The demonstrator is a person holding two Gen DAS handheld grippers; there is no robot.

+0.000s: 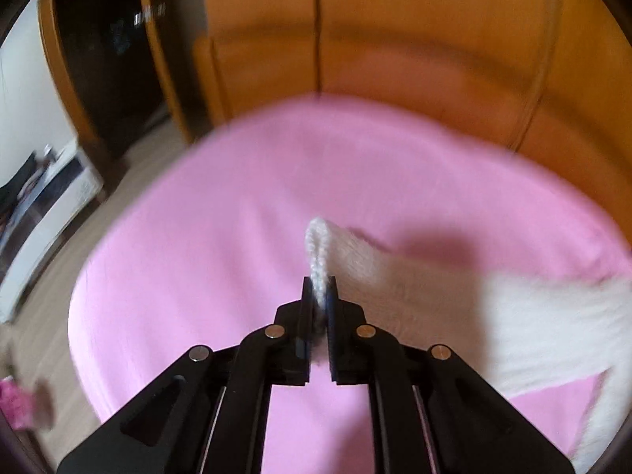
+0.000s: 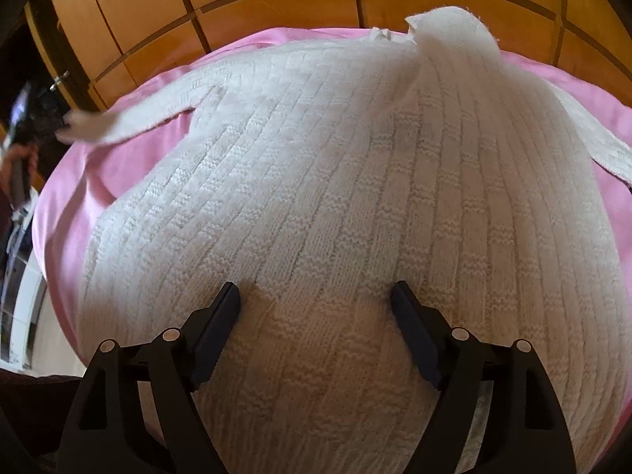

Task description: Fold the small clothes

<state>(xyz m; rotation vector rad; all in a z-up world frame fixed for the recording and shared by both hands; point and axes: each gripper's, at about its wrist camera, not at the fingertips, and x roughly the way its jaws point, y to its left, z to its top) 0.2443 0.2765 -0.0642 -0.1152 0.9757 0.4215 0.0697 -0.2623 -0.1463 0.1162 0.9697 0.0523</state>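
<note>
My left gripper [image 1: 320,296] is angled steeply down with its jaws pinched tight on a loop of white knit edge [image 1: 318,249], held up off the surface. My right gripper [image 2: 315,300] tilts down too, jaws spread wide, both fingertips [image 2: 231,296] down against the white knit sweater [image 2: 316,197], not squeezing anything.

no readable text, label or number shows in either view.

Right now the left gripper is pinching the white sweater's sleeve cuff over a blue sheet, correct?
Not quite: the sheet is pink, not blue. The left wrist view shows the left gripper shut on the white sweater's sleeve cuff above it.
</note>
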